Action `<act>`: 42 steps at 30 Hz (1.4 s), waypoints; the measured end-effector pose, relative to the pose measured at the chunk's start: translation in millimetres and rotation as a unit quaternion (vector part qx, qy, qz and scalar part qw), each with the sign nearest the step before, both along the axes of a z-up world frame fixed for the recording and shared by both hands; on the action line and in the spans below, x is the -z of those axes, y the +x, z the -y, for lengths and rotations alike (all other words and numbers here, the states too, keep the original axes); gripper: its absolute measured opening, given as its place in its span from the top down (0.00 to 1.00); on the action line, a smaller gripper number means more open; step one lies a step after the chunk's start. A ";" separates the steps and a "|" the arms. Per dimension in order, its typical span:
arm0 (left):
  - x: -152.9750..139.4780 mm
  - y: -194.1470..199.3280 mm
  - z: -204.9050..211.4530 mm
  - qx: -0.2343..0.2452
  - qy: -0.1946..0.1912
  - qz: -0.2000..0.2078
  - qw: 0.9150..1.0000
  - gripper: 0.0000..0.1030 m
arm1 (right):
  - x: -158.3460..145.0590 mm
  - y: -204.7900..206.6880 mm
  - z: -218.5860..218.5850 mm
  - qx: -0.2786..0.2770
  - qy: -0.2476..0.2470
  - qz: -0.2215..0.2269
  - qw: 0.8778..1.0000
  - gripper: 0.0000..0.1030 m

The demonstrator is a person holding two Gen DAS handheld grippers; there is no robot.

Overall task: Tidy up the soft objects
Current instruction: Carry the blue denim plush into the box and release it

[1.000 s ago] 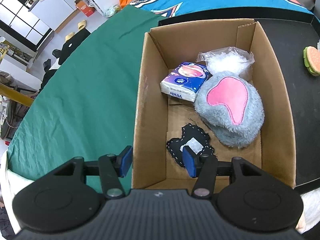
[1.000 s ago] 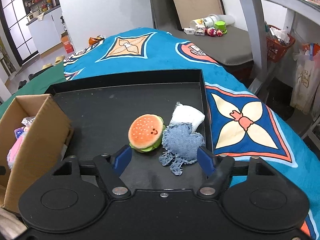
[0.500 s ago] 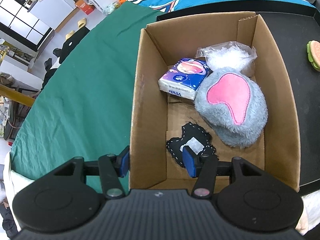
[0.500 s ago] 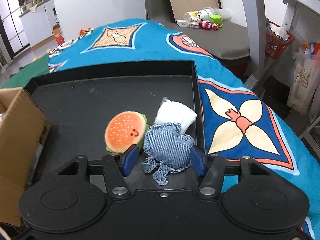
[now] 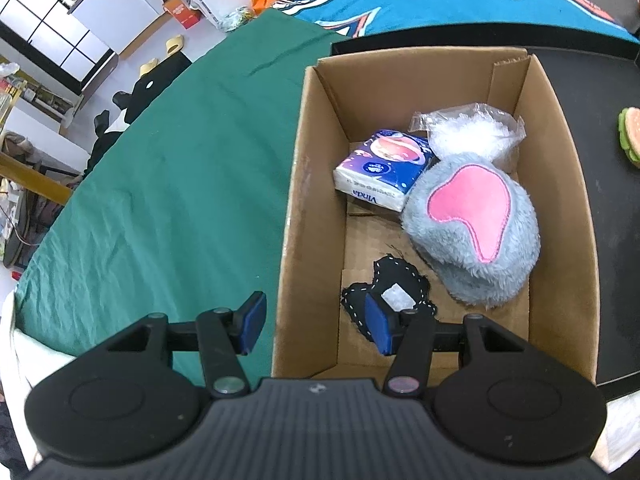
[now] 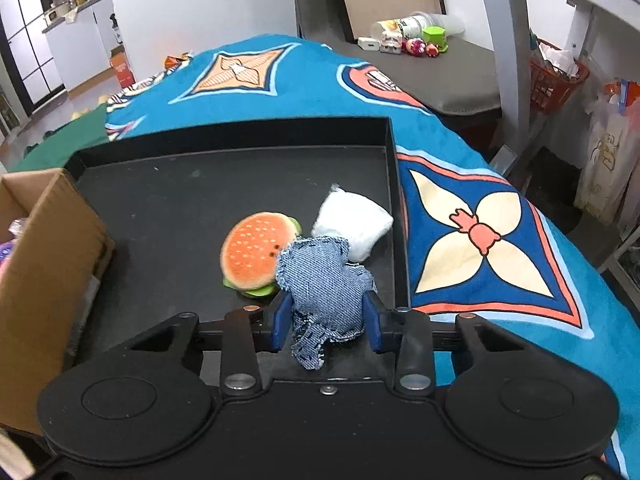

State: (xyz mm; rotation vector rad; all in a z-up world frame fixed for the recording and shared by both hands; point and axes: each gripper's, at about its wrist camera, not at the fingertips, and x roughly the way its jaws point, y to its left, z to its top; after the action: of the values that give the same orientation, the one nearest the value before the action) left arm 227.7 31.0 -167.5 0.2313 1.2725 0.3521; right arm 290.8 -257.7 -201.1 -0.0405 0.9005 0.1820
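In the right wrist view a frayed denim pouch sits between the blue pads of my right gripper. Its jaws are closing and both pads touch the pouch's sides. Just behind it on the black tray lie an orange burger plush and a white padded pouch. My left gripper stands open astride the left wall of the cardboard box, with one finger outside and one inside. The box holds a tissue pack, a grey plush with a pink patch, a black stitched pouch and a clear bag of white filling.
The box stands at the tray's left end. A green cloth covers the table left of the box, and a blue patterned cloth lies right of the tray. The burger plush shows at the left wrist view's right edge.
My right gripper has come forward onto the denim pouch and its jaws have narrowed until the pads meet the pouch. The left gripper has kept still.
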 end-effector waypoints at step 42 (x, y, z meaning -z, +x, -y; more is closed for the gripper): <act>-12.1 -25.8 -43.6 -0.029 -0.106 0.048 0.993 0.59 | -109.1 -71.4 -123.3 -0.108 0.047 0.049 0.992 0.64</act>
State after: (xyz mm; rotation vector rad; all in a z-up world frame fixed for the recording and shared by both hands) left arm 201.9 74.6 -155.4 -0.0032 1.2125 0.2718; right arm 219.4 -134.3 -92.1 -0.0592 0.7875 0.4197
